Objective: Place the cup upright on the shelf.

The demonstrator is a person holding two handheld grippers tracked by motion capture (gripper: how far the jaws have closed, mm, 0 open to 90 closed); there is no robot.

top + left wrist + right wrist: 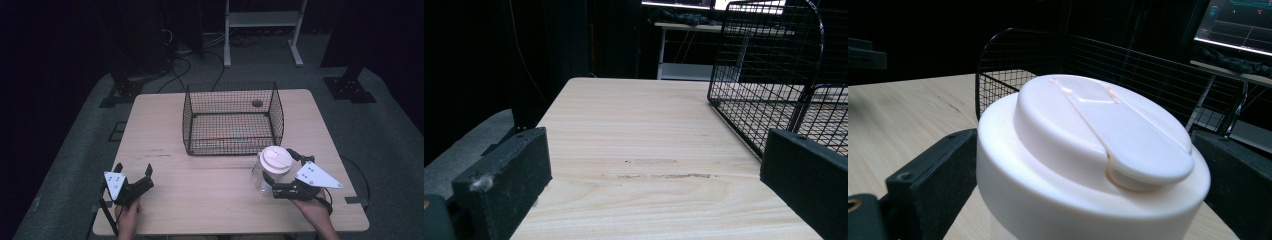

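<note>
High view first: at the left, near the front edge of the pale wooden surface [225, 180], a hand [127, 215] holds the left hand-held gripper [134, 171]. Its two black jaws stand apart with nothing between them, and they point up the surface toward the far side. In the left gripper view the same two jaws rise at either lower corner with bare wood grain between them, marked by a few faint scuffs [664, 175].

Toward the middle, farther back on the surface, sits a black wire basket [232, 120], open at the top. In the left gripper view its near corner [764, 75] stands ahead and to the right, well apart from the jaws.

At the right, just in front of the basket's near right corner, stands a clear jar [265, 175] with a white lid [276, 160]. The jar is upright on the surface. The right hand-held gripper [280, 172], held by the other hand [312, 210], has a jaw on each side of the jar just under the lid; whether they press on it or only flank it I cannot tell. In the right gripper view the lid [1093, 145] sits close between the two black jaws, a raised flip tab running across its top, with the basket [1128, 65] just behind it.
</note>
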